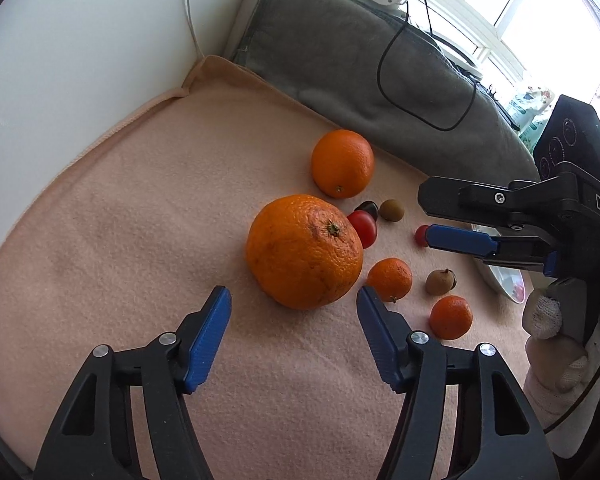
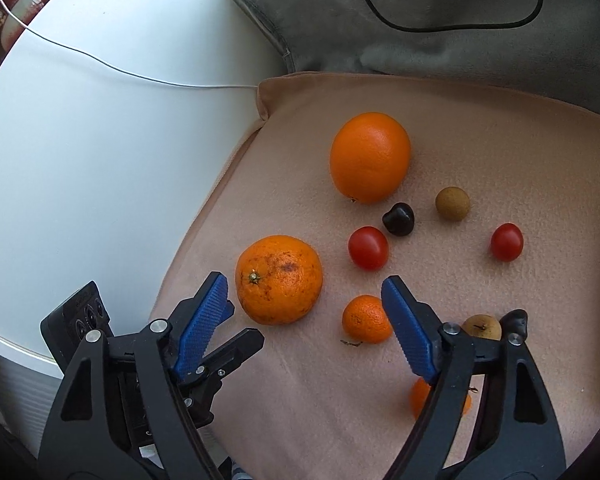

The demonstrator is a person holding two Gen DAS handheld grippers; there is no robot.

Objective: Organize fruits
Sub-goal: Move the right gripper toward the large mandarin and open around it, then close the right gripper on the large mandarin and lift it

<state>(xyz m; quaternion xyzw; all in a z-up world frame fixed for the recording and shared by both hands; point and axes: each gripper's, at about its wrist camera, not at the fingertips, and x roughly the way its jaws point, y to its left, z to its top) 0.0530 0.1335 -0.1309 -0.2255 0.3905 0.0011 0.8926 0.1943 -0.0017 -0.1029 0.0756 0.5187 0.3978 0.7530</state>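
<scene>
Pink blanket (image 1: pixel 100 240) | large orange (image 1: pixel 304 251) just ahead of left hand-held gripper (image 1: pixel 294 300) | jaws spread

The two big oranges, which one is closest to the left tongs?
The rough, blotchy orange, stem end up, sits just ahead of the open left tongs. The smooth orange lies farther back, near the grey cushion.

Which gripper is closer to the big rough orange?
Left. The left gripper is open right in front of the big rough orange. The right gripper is open above the cloth, beside it.
</scene>
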